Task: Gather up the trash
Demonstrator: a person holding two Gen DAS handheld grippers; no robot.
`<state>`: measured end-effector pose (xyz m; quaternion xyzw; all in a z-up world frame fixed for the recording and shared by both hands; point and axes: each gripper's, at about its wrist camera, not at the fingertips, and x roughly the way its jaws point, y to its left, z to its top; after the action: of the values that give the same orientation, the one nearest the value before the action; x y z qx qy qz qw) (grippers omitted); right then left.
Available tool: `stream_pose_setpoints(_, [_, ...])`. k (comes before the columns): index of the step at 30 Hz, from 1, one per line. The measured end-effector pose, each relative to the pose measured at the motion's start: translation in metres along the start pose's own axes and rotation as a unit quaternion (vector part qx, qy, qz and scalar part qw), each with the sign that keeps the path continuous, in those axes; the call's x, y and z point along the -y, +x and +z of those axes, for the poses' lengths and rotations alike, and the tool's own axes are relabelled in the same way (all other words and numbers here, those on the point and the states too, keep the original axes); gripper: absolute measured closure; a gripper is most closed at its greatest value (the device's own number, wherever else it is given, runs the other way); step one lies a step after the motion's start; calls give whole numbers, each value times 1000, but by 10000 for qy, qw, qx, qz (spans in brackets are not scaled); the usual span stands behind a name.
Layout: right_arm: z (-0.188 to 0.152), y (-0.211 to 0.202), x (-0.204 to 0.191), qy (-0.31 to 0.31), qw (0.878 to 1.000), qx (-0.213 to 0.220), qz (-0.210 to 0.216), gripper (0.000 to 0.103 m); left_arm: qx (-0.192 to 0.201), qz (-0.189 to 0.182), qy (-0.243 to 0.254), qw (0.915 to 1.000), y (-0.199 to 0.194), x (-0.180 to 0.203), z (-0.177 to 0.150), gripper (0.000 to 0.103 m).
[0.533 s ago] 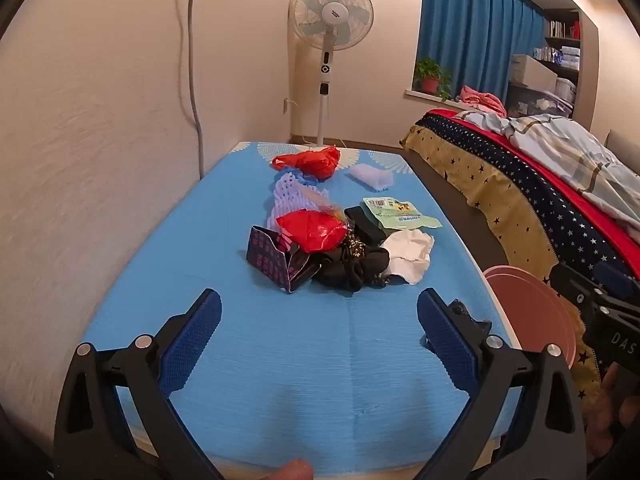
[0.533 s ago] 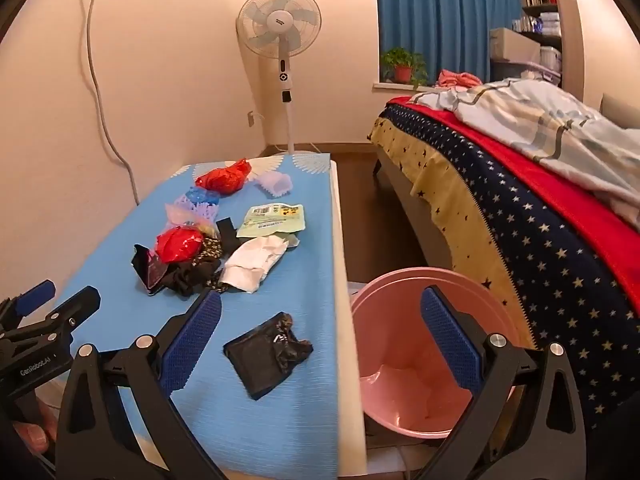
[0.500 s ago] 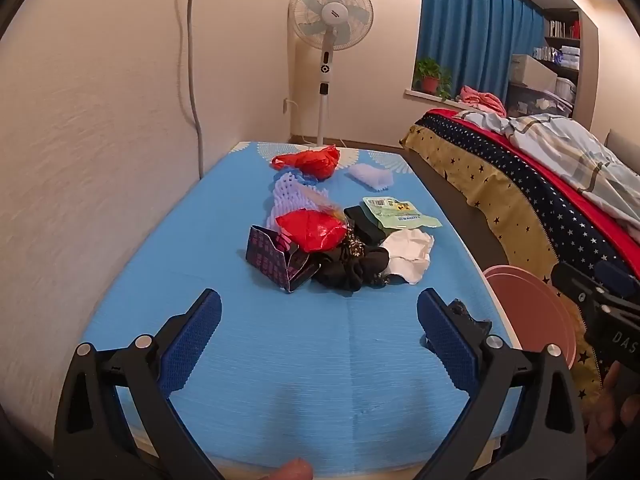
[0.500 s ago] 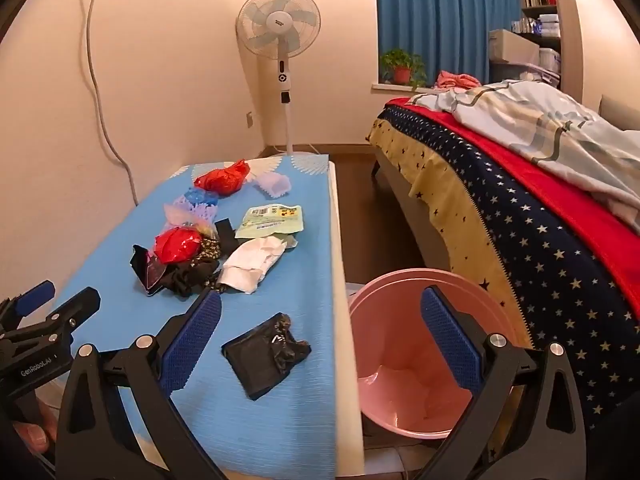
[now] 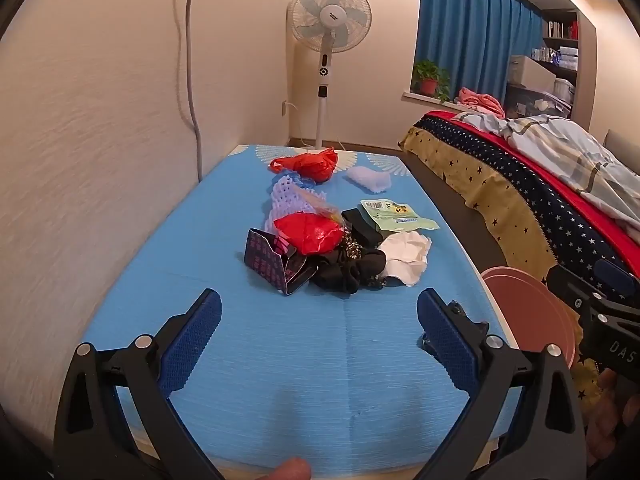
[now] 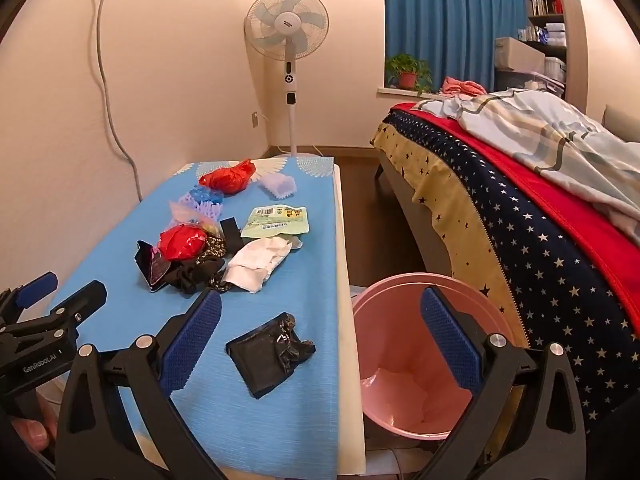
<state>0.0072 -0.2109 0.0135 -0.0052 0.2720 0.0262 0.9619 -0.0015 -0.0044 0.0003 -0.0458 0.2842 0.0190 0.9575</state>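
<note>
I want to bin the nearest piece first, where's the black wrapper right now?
In the right wrist view the black wrapper lies alone near the blue table's right edge, beside the pink bin.

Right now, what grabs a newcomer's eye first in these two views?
The trash pile mid-way along the blue table, topped by a bright red bag. Next, the pink bin on the floor between table and starry bed, and a lone black wrapper near the table's front edge. Both grippers hang open, empty.
</note>
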Motion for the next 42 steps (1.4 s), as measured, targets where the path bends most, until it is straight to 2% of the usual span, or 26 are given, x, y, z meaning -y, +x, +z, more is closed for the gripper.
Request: stream_pose_setpoints(42, [4, -5, -6, -86, 9999, 88, -4, 6, -23, 6, 9, 10000, -2, 2, -1, 8])
